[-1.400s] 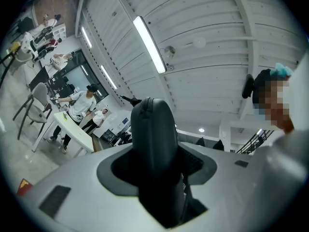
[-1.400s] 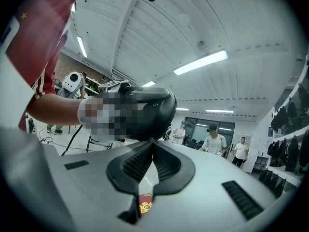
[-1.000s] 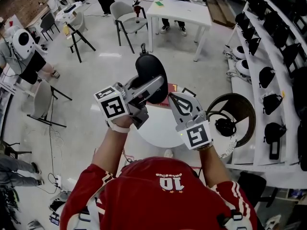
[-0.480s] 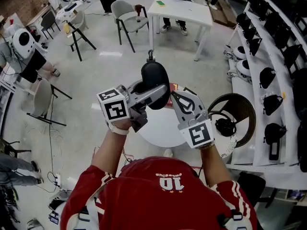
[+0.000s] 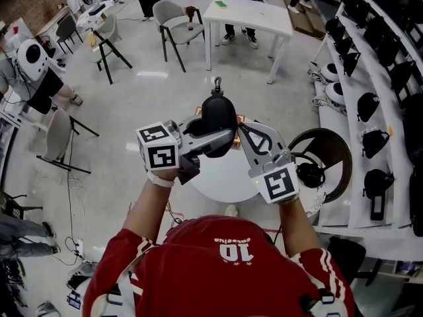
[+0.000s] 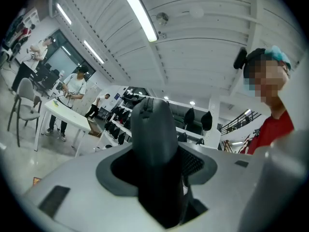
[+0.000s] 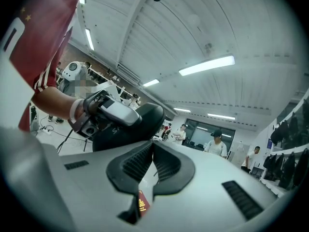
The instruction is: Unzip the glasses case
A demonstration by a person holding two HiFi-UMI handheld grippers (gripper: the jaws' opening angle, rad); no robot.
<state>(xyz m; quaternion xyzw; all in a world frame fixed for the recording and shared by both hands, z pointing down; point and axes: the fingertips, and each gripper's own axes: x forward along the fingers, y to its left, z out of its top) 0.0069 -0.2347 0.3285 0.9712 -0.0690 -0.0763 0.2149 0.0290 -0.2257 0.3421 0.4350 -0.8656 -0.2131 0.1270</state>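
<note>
A black zipped glasses case (image 5: 217, 114) is held in the air over a round white table (image 5: 221, 177). My left gripper (image 5: 225, 129) is shut on it across its lower part; in the left gripper view the case (image 6: 154, 144) stands upright between the jaws and hides the pads. The zipper pull (image 5: 217, 83) sticks out from the case's far end. My right gripper (image 5: 241, 131) hovers just right of the case, jaws shut with nothing between them. In the right gripper view its tips (image 7: 152, 146) meet, with the case (image 7: 142, 122) and the left gripper close beyond.
A small red booklet (image 7: 141, 206) lies on the table below the right gripper. A round brown stand (image 5: 330, 164) with a dark device is at the right, beside shelves of black gear (image 5: 383, 78). A white table (image 5: 248, 15), chairs and people stand farther off.
The left gripper has carried the case to the right and a little lower, closer to the right gripper, tilting it so the zipper pull swings right. The right gripper has hardly moved.
</note>
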